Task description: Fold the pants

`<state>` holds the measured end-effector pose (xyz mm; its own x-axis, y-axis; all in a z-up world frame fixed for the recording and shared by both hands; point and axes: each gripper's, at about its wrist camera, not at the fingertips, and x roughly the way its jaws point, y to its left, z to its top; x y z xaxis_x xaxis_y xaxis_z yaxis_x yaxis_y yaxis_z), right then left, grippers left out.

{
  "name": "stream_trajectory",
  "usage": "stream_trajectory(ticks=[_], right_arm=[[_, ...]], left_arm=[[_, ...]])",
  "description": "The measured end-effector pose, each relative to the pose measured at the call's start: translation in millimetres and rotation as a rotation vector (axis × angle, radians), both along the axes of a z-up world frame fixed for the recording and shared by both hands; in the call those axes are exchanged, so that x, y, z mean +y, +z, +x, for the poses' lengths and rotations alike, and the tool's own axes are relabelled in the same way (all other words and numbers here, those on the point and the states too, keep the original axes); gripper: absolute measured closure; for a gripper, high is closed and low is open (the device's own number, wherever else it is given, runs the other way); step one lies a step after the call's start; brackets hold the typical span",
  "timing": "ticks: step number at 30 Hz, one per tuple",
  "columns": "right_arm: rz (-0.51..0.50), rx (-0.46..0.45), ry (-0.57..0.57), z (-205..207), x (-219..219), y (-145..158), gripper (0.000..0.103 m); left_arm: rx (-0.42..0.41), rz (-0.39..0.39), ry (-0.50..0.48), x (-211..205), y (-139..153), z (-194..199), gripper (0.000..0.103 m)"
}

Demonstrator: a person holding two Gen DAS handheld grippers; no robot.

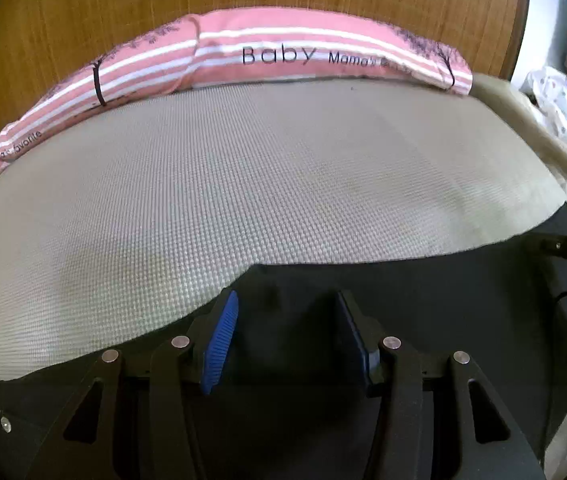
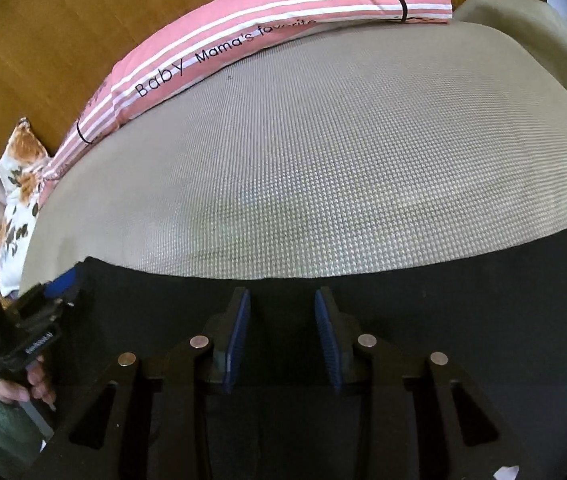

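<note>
Fingers (image 1: 225,340) of both grippers apart over dark pants (image 2: 283,288).

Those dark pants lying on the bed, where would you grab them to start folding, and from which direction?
Grab the dark pants along their far edge, where the cloth ends against the grey mat. Both the left gripper and right gripper already sit open over the fabric, so probably pinch downward from the near side: the flat cloth offers nothing else to grip.
</note>
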<state>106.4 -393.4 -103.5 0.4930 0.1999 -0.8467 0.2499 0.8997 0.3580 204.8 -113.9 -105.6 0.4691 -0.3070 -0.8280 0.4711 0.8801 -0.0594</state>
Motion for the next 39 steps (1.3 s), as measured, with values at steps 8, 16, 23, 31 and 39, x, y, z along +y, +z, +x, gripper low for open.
stream_trajectory(ticks=[8, 16, 23, 31, 39], right_arm=[[0.188, -0.104, -0.099, -51, -37, 48, 0.067], [0.202, -0.093, -0.268, -148, -89, 61, 0.067], [0.247, -0.06, -0.433, -224, -118, 31, 0.067], [0.319, -0.079, -0.561, -264, -148, 0, 0.067], [0.366, -0.107, -0.625, -265, -174, -25, 0.068]], left_arm=[[-0.006, -0.023, 0.01, -1, 23, -17, 0.052], [0.006, -0.098, -0.066, -31, 46, -77, 0.051], [0.028, -0.076, -0.193, -68, 41, -129, 0.051], [0.055, -0.052, -0.253, -94, 34, -151, 0.051], [0.055, 0.012, -0.294, -116, 22, -163, 0.051]])
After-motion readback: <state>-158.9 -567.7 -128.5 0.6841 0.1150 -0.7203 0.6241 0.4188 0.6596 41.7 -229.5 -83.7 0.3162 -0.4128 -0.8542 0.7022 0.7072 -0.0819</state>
